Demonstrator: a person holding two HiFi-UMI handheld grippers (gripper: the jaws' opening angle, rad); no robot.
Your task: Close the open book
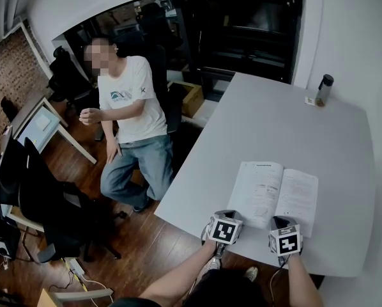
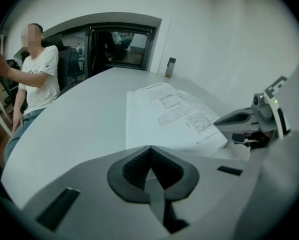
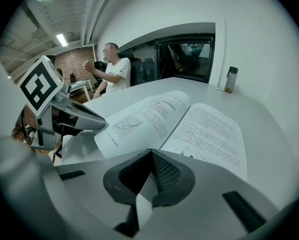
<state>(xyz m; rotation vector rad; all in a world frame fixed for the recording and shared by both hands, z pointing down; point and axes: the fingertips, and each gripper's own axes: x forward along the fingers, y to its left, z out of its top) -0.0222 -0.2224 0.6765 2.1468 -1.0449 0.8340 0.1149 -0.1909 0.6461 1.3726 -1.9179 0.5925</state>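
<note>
An open book (image 1: pixel 275 194) with printed white pages lies flat on the white table (image 1: pixel 274 126), near its front edge. My left gripper (image 1: pixel 231 216) sits at the book's near left corner, and my right gripper (image 1: pixel 282 222) at the near edge of its right page. In the left gripper view the jaws (image 2: pixel 149 148) meet at their tips with nothing between them, just short of the left page (image 2: pixel 162 115). The right gripper view shows the right gripper (image 3: pixel 150 153) shut and empty, in front of the book's spine (image 3: pixel 177 121). Neither gripper holds a page.
A dark-capped bottle (image 1: pixel 323 89) stands at the table's far right corner beside a small tag. A person (image 1: pixel 130 114) in a white T-shirt sits on a chair off the table's left side. Black office chairs (image 1: pixel 50 203) and a desk stand on the wooden floor at left.
</note>
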